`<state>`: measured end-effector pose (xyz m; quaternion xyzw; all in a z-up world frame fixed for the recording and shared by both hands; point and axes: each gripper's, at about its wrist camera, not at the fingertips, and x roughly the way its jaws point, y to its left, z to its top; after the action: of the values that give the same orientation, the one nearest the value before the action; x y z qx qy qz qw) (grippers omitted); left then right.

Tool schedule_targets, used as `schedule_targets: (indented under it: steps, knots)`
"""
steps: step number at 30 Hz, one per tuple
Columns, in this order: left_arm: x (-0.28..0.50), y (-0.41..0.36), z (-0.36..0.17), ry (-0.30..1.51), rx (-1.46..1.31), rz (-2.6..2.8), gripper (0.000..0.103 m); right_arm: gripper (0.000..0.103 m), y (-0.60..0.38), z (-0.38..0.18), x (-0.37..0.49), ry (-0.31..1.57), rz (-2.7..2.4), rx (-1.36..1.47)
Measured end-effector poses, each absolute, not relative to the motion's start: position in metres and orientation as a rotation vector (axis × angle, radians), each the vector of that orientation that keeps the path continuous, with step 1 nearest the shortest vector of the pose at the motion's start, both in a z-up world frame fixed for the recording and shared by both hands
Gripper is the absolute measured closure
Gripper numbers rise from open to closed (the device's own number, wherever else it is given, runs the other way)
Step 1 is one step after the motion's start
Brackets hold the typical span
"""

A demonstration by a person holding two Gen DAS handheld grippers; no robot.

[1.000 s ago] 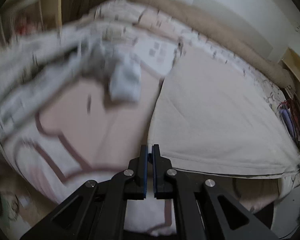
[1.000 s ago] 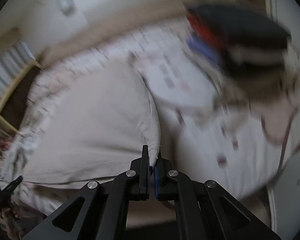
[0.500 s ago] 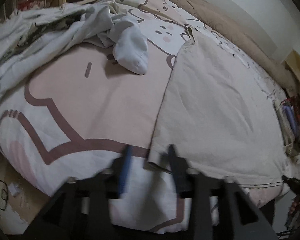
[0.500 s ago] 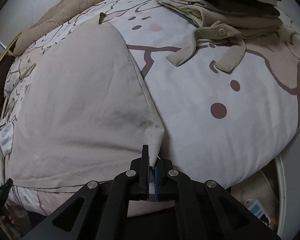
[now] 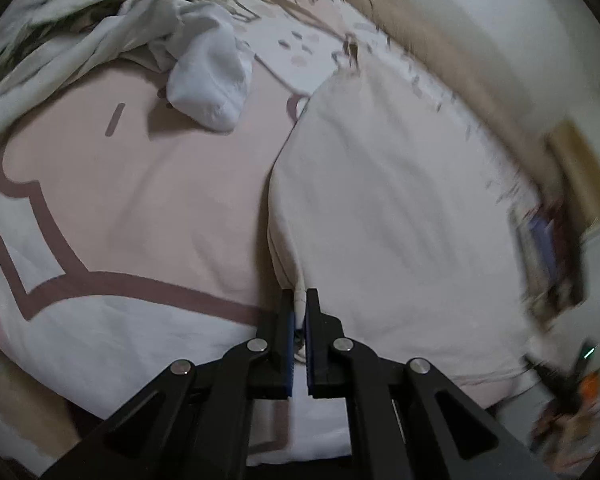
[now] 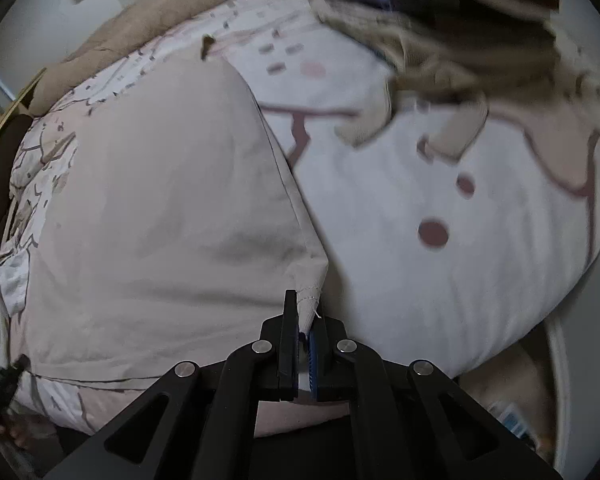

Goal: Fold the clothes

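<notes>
A beige garment (image 5: 400,216) lies spread flat on the bed (image 5: 132,200), its near edge toward the person. The left gripper (image 5: 299,312) has its jaws closed on the near left corner and the right gripper (image 6: 305,322) has its jaws pinched on the near right corner, likely so the whole edge can be carried evenly and the cloth kept taut. A white sock (image 5: 210,88) and a stack of clothes (image 6: 440,20) lie off to either side, clear of the garment
</notes>
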<state>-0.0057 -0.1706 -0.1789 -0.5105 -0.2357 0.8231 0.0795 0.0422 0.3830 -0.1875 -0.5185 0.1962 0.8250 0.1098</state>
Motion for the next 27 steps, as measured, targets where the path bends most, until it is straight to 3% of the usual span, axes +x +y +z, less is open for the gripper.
schedule_targets:
  steps: [3,8,21,27]
  knots:
    - [0.001,-0.176,-0.151,-0.728,-1.432,2.51,0.099,0.099,0.376,-0.164,0.042,0.506,2.491,-1.473]
    - [0.017,-0.167,-0.124,-0.593,-1.403,2.565,0.099,0.099,0.368,-0.134,0.044,0.382,2.572,-1.417]
    - [0.041,-0.156,-0.175,-0.367,-1.631,2.518,0.099,0.099,0.385,-0.158,0.066,0.365,2.465,-1.51]
    - [0.044,-0.144,-0.197,-0.171,-1.694,2.535,0.097,0.099,0.385,-0.201,0.064,0.398,2.369,-1.629]
